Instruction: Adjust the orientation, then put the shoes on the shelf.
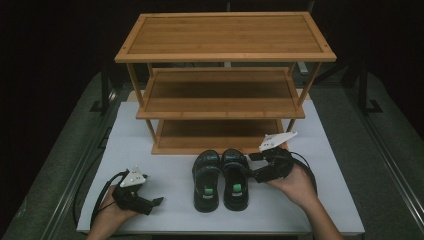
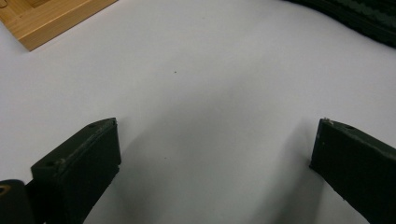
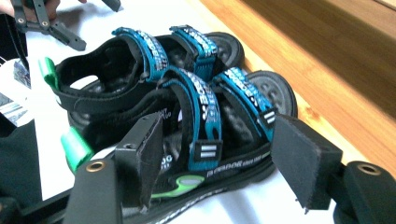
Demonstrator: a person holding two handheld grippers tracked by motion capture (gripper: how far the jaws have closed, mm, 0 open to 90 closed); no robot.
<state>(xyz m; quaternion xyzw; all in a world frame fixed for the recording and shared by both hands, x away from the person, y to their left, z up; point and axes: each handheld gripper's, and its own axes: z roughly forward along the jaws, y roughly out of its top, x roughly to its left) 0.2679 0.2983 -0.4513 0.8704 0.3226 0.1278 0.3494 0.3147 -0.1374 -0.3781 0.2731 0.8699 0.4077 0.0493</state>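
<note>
- A white table (image 1: 150,145) is being ringed by dark floor.
- Black, blue-strapped sandals (image 1: 221,177) are being kept just before the rack (image 1: 225,80).
- The left gripper (image 1: 156,202) and right gripper (image 1: 253,165) are being held wide apart, empty.

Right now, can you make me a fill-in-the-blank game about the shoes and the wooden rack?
1. The two sandals stand side by side on the white table, right in front of the rack's ____ shelf.
2. The wooden rack has ____ shelves.
3. The sandal straps are black and ____.
4. The fingers of the left gripper are spread ____, with nothing between them.

Missing words: bottom; three; blue; open
</note>
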